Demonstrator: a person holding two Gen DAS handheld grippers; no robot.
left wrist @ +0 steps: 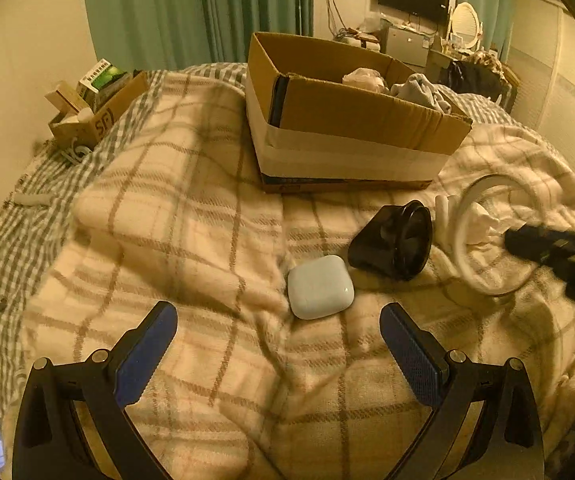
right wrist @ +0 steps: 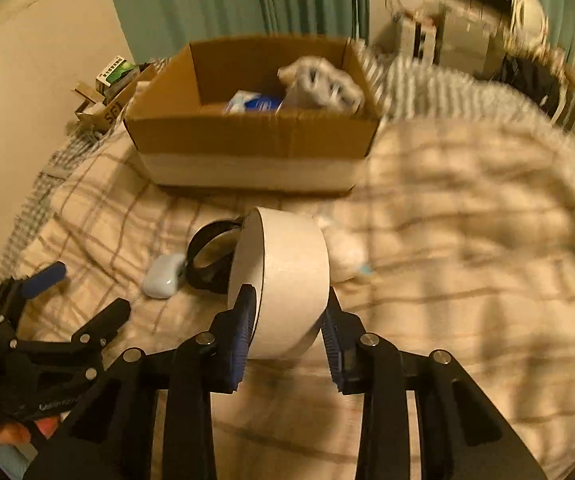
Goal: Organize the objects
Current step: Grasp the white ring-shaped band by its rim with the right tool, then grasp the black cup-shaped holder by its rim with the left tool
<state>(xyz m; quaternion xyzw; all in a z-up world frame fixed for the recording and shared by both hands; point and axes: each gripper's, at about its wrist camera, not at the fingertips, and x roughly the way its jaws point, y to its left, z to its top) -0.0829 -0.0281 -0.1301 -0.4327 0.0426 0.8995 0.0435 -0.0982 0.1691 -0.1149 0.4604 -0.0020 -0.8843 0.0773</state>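
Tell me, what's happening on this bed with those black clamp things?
Someone is tidying loose items into a cardboard box with two hand-held grippers. The right gripper is clamped on a white tape roll, held over the blanket. The left gripper is open and empty, pointed at a white case that lies beside a black cup. The box already holds some cloth.

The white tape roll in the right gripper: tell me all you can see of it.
The white tape roll is a wide ring with a matte, papery outer band and a hollow core. It stands on edge, pinched across its width between the blue pads of the right gripper, above the plaid blanket. Behind it sits a black roll; contact between them is unclear.
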